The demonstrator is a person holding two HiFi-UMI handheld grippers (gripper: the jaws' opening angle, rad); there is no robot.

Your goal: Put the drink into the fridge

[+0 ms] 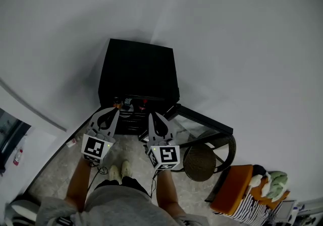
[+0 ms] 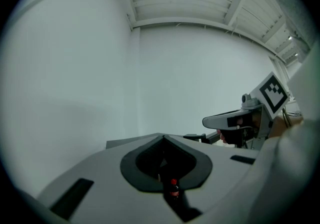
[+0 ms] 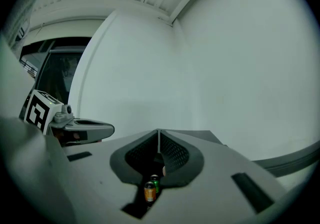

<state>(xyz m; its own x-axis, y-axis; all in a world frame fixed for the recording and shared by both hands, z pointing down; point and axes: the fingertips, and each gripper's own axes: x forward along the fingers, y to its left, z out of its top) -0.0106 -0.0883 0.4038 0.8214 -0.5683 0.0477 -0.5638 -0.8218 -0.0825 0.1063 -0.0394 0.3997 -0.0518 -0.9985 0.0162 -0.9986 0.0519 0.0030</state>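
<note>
Facing the fridge (image 1: 139,73), left claw (image 1: 115,112) and right claw (image 1: 151,115) sit closed.

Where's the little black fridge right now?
In the head view, the black box-shaped fridge sits in the middle of the picture, backed against the white wall. The round brown woven seat is at its lower right.

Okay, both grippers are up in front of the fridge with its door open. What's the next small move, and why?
Probably open the right gripper and lower it toward the orange can. Its jaws are together on nothing, as are those of the left gripper, and the can shows small and low beyond them. The black fridge already has its door open, so only a drink is missing.
</note>
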